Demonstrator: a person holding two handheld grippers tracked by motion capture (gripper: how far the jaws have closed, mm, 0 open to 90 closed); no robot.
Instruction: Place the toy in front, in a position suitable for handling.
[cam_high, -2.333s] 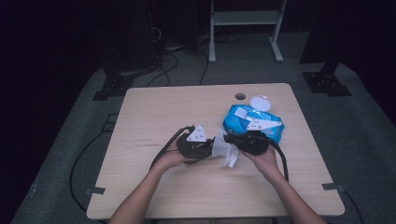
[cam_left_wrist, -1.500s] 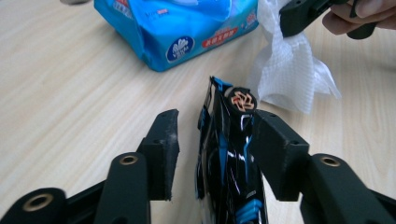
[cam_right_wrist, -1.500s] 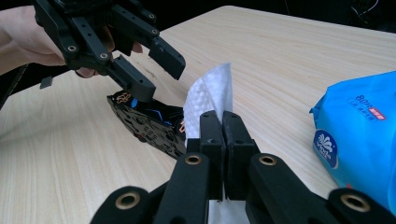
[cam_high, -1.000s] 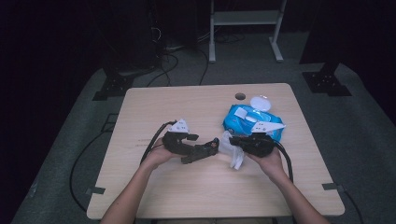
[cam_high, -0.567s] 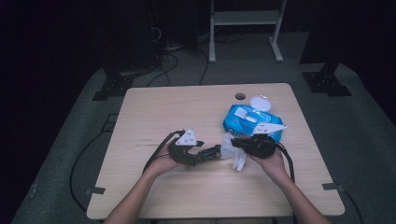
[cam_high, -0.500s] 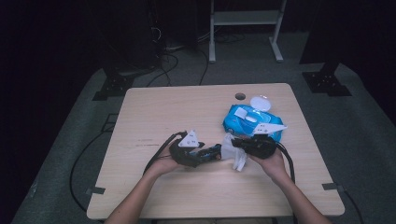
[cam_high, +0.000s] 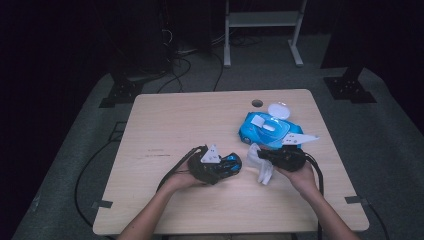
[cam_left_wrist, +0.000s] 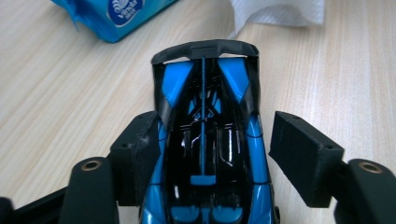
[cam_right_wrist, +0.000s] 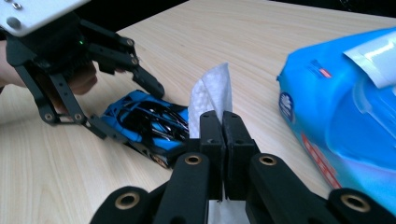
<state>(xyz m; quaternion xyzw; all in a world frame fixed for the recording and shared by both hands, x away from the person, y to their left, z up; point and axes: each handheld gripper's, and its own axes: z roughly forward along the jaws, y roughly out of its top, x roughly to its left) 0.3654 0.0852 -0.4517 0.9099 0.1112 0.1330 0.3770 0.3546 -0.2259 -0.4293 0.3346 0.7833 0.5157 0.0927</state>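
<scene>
Toy car (cam_left_wrist: 205, 154) sits just left of the wet-wipe pack (cam_high: 269, 130). My left gripper (cam_left_wrist: 205, 140) has just been opening, jaws straddling the car; glossy, hard shell, slippery: grip mid-body flanks. Right gripper (cam_right_wrist: 223, 135) pinches a limp, light wipe (cam_right_wrist: 212, 95).

Light wood tabletop (cam_high: 175, 120), small round hole (cam_high: 257, 103) nr far edge, right of centre. Blue wipes pack (cam_high: 265, 131) lies toward far right corner w/ its white lid flipped open. Blue-black toy car (cam_high: 231, 163) sits nr middle, closer to near edge, just left of pack.
</scene>
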